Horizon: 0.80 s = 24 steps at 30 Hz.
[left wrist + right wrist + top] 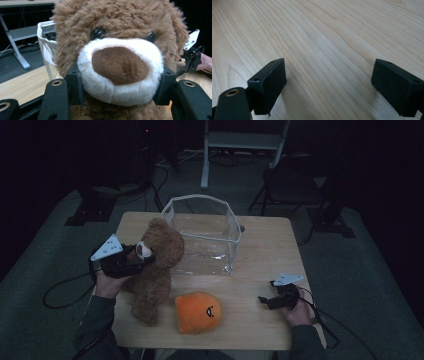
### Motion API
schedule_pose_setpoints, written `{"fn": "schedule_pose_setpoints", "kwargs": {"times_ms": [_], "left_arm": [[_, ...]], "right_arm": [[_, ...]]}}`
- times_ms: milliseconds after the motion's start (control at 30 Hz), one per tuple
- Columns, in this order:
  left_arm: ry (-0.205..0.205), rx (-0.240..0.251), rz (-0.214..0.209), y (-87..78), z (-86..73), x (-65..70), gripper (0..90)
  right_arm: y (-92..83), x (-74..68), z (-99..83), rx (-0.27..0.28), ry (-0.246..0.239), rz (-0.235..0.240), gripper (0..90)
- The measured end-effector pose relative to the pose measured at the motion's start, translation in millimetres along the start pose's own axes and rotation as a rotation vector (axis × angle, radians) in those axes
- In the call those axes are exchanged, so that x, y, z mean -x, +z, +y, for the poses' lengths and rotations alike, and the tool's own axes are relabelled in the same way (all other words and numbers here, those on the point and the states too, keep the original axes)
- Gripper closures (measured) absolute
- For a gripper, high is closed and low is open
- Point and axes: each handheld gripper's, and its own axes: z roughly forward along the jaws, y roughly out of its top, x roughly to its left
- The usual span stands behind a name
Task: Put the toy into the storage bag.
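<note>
Teddy bear beside clear bin: soft, light, squashy. Left gripper clenched on its snout; body is safer. Right gripper released.

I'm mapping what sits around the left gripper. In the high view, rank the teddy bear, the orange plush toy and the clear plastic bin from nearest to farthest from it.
1. Teddy bear: its muzzle is clamped in the left gripper.
2. Clear plastic bin: behind the bear, toward the table's far edge.
3. Orange plush toy: near the front edge.
The bin and the plush toy are nearly level, so that order is tentative.
</note>
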Motion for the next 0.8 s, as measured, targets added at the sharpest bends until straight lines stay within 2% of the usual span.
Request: {"fn": "schedule_pose_setpoints", "kwargs": {"times_ms": [200,800], "left_arm": [[-0.009,0.019,0.004,-4.0,3.7,-2.3,41.4],[-0.013,0.029,0.023,-7.5,19.9,-7.3,41.3]], "right_arm": [[0.0,0.0,0.0,0.0,-0.001,0.0,11.9],[0.0,0.0,0.0,0.0,-0.001,0.0,11.9]]}}
